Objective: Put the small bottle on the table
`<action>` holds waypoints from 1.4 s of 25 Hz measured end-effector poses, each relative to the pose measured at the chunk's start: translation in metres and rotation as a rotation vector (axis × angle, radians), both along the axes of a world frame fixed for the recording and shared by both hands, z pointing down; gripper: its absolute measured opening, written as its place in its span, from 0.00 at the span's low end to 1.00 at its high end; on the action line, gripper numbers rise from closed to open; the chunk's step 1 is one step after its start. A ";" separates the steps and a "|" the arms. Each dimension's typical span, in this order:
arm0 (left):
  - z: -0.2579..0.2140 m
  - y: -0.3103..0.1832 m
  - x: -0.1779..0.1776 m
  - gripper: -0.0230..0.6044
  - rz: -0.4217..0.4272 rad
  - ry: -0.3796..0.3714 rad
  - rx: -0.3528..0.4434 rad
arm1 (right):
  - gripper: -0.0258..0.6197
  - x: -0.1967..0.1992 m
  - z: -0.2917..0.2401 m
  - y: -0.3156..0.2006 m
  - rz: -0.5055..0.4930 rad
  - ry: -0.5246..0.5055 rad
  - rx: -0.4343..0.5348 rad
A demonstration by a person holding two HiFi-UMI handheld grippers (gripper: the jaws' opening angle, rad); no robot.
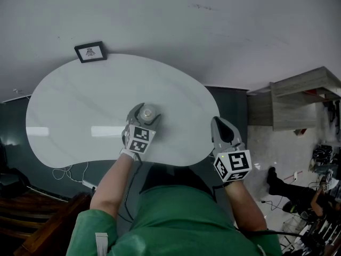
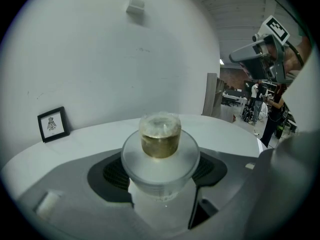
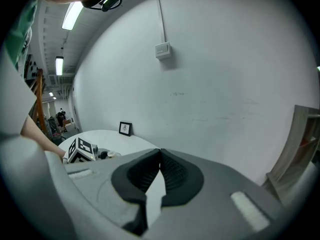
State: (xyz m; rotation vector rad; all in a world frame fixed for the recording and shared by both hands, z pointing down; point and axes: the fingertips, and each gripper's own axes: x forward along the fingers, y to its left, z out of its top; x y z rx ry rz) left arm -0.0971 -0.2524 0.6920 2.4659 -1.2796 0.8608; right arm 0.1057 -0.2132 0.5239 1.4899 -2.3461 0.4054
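Gripping the small bottle (image 2: pixel 160 139) upright, my left tongs (image 1: pixel 146 111) are hovering over the desk (image 1: pixel 80 105) at frame centre so it lands standing; my right tongs (image 1: pixel 220 124) are hanging closed and empty, lower right.

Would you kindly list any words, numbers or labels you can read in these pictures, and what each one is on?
No readable text anywhere.
On the framed picture: a small dark drawing, any lettering too small to read.
On the marker cubes: black-and-white square patterns only.
On the small bottle: no label showing.
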 end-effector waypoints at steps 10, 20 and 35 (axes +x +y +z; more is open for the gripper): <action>0.012 -0.004 -0.001 0.59 -0.019 0.001 -0.011 | 0.04 -0.007 0.006 0.001 -0.021 0.005 -0.014; 0.022 -0.006 -0.004 0.59 -0.019 -0.002 -0.033 | 0.04 -0.009 0.008 -0.005 -0.028 0.003 -0.023; 0.027 -0.007 -0.001 0.59 0.025 -0.036 -0.049 | 0.04 -0.021 0.012 -0.009 -0.056 -0.011 -0.032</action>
